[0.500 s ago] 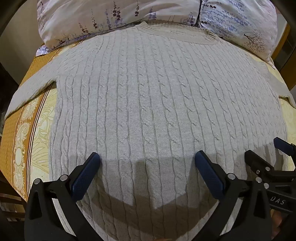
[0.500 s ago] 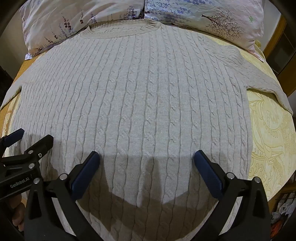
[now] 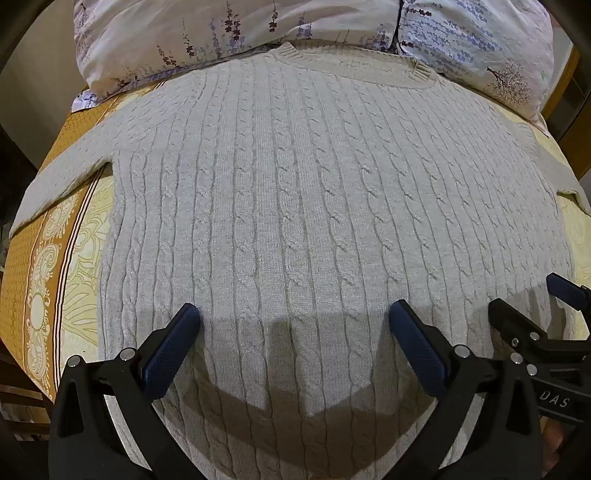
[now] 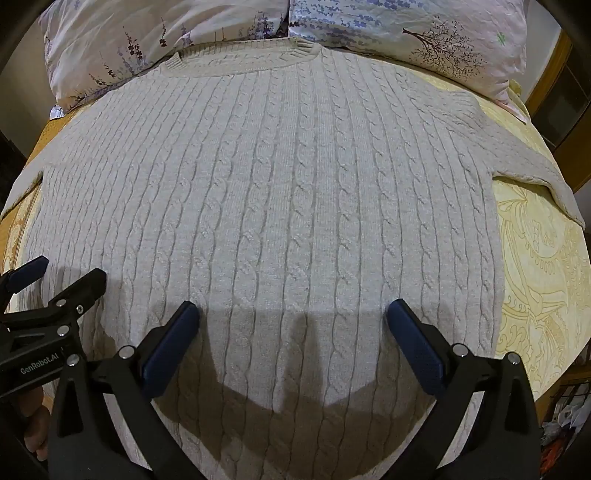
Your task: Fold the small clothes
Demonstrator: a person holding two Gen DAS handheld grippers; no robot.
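Item: cable-knit sweater [image 3: 295, 221], pale grey-beige, spread flat and face up on the bed [image 3: 55, 258]; fills the centre of both views, collar at upper centre touching two floral pillows [image 3: 221, 33], sleeves running off to left and right edges.

Bedcover: yellow and ochre ornamental print, showing at lower left of the left view and right of the right view.

Left tool [image 3: 295, 328]: jaws spread wide, nothing between them, above the sweater's lower part.

Right tool [image 4: 291, 325]: jaws likewise wide apart, empty, just beside the left.

Containers: none visible.
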